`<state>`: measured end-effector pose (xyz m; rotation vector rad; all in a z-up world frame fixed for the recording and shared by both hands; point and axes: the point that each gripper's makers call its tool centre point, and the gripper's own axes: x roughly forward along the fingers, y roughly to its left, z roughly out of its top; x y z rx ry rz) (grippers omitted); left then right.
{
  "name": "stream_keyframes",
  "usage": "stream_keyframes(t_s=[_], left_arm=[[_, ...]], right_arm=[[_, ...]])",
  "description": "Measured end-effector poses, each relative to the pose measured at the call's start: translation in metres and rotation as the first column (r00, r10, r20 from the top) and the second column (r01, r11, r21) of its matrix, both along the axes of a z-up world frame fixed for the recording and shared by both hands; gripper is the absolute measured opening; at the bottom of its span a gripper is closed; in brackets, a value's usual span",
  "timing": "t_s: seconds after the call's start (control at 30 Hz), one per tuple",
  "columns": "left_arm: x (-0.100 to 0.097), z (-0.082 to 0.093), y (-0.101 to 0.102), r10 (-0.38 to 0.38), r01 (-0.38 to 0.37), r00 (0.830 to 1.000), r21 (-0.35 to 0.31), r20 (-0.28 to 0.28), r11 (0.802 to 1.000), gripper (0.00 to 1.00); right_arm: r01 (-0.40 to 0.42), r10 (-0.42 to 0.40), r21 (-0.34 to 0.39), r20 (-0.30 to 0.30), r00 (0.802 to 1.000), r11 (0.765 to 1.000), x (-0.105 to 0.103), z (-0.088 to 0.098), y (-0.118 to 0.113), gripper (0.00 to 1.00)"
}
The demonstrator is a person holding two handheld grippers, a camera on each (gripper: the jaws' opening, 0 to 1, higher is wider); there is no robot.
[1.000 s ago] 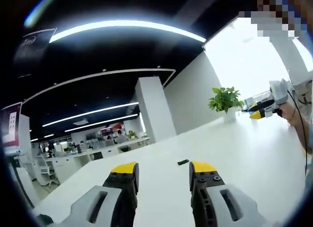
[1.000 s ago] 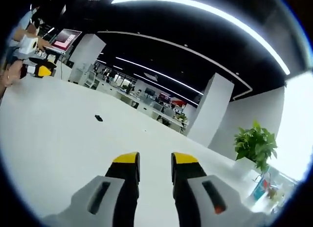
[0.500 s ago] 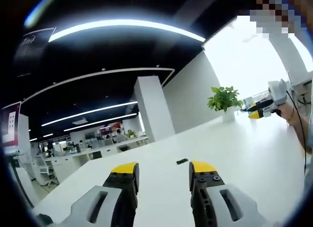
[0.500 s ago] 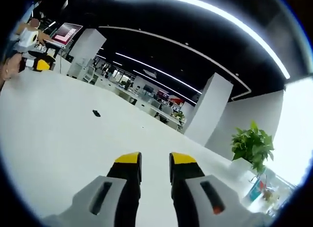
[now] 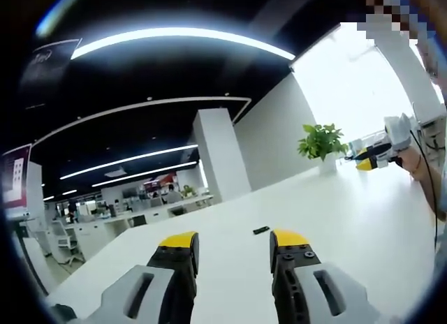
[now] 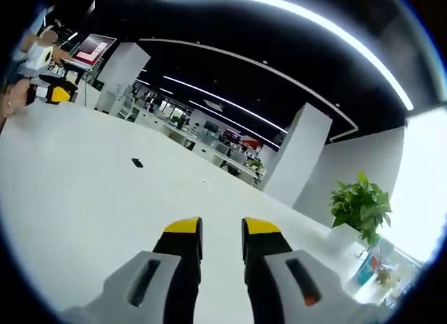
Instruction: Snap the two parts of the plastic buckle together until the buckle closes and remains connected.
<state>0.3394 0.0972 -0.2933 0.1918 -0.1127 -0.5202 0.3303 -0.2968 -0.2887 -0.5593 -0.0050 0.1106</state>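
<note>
Daylight from the window wall (image 5: 363, 86) blows out to white glare. Curved ceiling light strips (image 6: 293, 31) streak a dark ceiling. The white counter (image 6: 84, 198) is evenly bright; fisheye bending and softness grow toward the edges.

The table (image 5: 335, 219) is plain white. On it the small buckle (image 5: 261, 230) is black. The left gripper (image 5: 232, 251) has black jaws with yellow tips and light grey bodies, and the right gripper (image 6: 221, 234) has the same colours, with a small orange spot on one grey body. Beyond the table, the plant (image 5: 320, 141) is green in a white pot. The pillar (image 5: 222, 156) behind the table is white, and the ceiling (image 5: 140, 79) is black with white light strips.
</note>
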Motion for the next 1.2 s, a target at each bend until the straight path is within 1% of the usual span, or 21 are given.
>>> stream_keyframes(t_s=[0.23, 0.47, 0.63, 0.67, 0.7, 0.83, 0.9, 1.2], left_arm=[[0.000, -0.001, 0.001, 0.006, -0.006, 1.000, 0.008, -0.003, 1.000, 0.40], [0.001, 0.003, 0.006, 0.026, -0.026, 1.000, -0.021, 0.007, 0.999, 0.40], [0.001, 0.005, 0.010, 0.036, -0.036, 0.999, -0.032, 0.017, 0.999, 0.39], [-0.001, 0.009, 0.012, 0.044, -0.042, 0.998, -0.043, 0.035, 0.998, 0.39], [-0.001, 0.010, 0.012, 0.046, -0.044, 0.998, -0.046, 0.038, 0.998, 0.39], [0.001, 0.010, 0.015, 0.048, -0.046, 0.998, -0.065, 0.032, 0.997, 0.39], [0.001, 0.010, 0.014, 0.048, -0.046, 0.998, -0.064, 0.032, 0.997, 0.39], [0.001, 0.012, 0.017, 0.056, -0.053, 0.998, -0.074, 0.042, 0.996, 0.38]], right_arm=[[-0.007, 0.007, -0.016, -0.012, 1.000, 1.000, 0.002, -0.002, 0.003, 0.21], [-0.003, 0.003, -0.002, -0.002, 1.000, 1.000, 0.001, 0.000, 0.001, 0.21], [0.009, -0.009, 0.024, 0.032, 0.999, 1.000, 0.000, 0.007, -0.003, 0.22], [0.009, -0.010, 0.031, 0.036, 0.999, 0.999, -0.001, 0.007, -0.003, 0.22], [0.008, -0.009, 0.033, 0.038, 0.999, 0.999, -0.001, 0.008, -0.003, 0.22], [0.011, -0.015, 0.067, 0.062, 0.998, 0.998, -0.002, 0.013, -0.006, 0.22], [0.013, -0.019, 0.082, 0.072, 0.997, 0.997, -0.003, 0.015, -0.008, 0.23], [0.021, -0.030, 0.117, 0.076, 0.997, 0.993, -0.002, 0.015, -0.011, 0.23]])
